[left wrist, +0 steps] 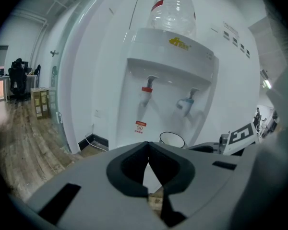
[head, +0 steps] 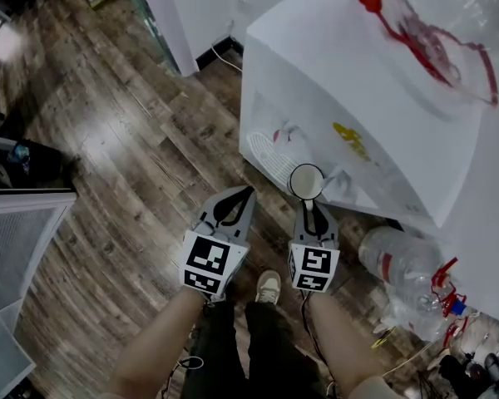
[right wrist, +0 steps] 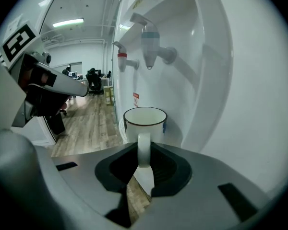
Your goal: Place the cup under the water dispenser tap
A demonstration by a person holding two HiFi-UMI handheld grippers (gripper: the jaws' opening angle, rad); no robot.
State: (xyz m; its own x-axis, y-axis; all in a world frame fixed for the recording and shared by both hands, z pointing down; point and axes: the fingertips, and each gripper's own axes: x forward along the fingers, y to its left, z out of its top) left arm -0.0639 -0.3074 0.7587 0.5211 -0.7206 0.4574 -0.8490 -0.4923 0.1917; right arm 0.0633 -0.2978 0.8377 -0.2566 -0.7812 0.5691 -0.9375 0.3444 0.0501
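A white enamel cup (head: 306, 181) with a dark rim hangs in front of the white water dispenser (head: 382, 98). My right gripper (head: 308, 204) is shut on its handle. In the right gripper view the cup (right wrist: 145, 122) stands upright at the mouth of the dispenser's recess, with the handle between the jaws of the right gripper (right wrist: 143, 148). The blue tap (right wrist: 150, 43) is above and just beyond it, and the red tap (right wrist: 122, 59) is farther left. My left gripper (head: 243, 196) hovers beside it, shut and holding nothing; in its own view the left gripper (left wrist: 148, 145) faces both taps (left wrist: 146, 92).
The dispenser's drip grille (head: 270, 158) lies below the taps. Spare water bottles (head: 403, 264) lie on the wooden floor at the right. A cable (head: 220, 56) runs along the wall base. The person's shoe (head: 269, 287) is under the grippers.
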